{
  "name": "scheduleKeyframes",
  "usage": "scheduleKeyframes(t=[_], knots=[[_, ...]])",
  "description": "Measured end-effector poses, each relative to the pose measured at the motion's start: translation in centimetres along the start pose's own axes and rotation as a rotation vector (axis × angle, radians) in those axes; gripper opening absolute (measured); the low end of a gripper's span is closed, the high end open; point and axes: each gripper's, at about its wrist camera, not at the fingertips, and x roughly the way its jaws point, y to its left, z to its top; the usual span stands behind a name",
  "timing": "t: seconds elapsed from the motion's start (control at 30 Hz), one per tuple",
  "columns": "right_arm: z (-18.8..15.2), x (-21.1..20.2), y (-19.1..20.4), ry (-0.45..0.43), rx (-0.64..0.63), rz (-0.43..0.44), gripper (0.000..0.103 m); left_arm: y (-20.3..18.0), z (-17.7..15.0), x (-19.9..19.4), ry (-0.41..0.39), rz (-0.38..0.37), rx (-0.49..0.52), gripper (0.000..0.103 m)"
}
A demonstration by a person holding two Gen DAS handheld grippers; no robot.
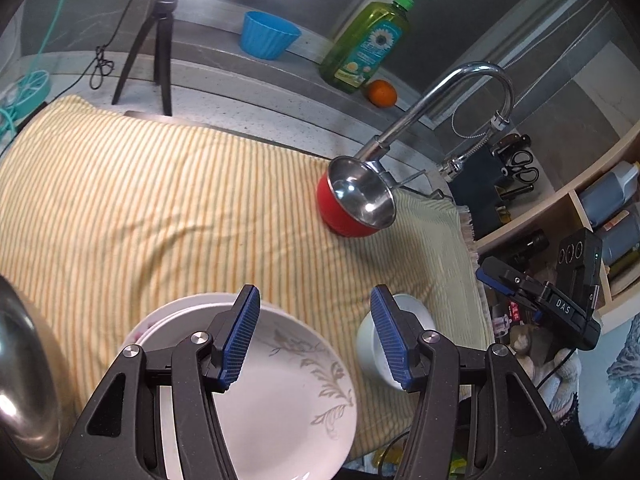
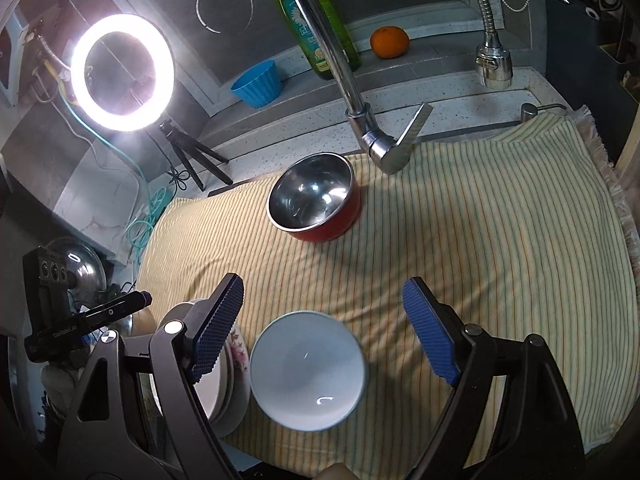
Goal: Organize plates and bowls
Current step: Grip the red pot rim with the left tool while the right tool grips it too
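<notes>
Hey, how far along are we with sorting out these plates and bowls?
Done: the white plates already sit stacked at the near edge of the striped yellow towel. In hand: nothing; the left gripper and right gripper are both open, the right one above the white ceramic bowl. Left: that bowl and the red steel-lined bowl stand apart, unstacked.

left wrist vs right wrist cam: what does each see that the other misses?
Left wrist only: the leaf pattern on the white top plate of the stack, black scissors in a dark holder, and wooden shelves with bottles.

Right wrist only: the whole glowing ring light and the white bowl's empty interior.

Both: the yellow striped towel, red bowl with steel interior, chrome faucet, green soap bottle, orange fruit, blue ribbed cup, and each other's gripper, fingers open.
</notes>
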Motion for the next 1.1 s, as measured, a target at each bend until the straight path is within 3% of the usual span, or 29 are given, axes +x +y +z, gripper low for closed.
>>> scheduleKeyframes(t=[0.27, 0.4, 0.73, 1.1], knots=[[2.3, 2.5, -2.6, 0.027, 0.042, 0.063, 0.084, -1.9, 2.4, 2.6, -0.008, -0.012, 0.022, 0.057], [3.4, 4.4, -3.3, 0.055, 0.038, 0.079, 0.074, -2.5, 3.8, 4.6, 0.009, -0.02, 0.025, 0.054], [5.9, 9.4, -4.3, 0.122, 0.064, 0.115, 0.047, -1.9, 7.2, 10.8, 0.097, -0.035, -0.019, 0.036], [6.9, 13.0, -5.0, 0.167, 0.113, 0.132, 0.035, -1.0, 8.9, 14.1, 0.142, -0.024, -0.054, 0.025]])
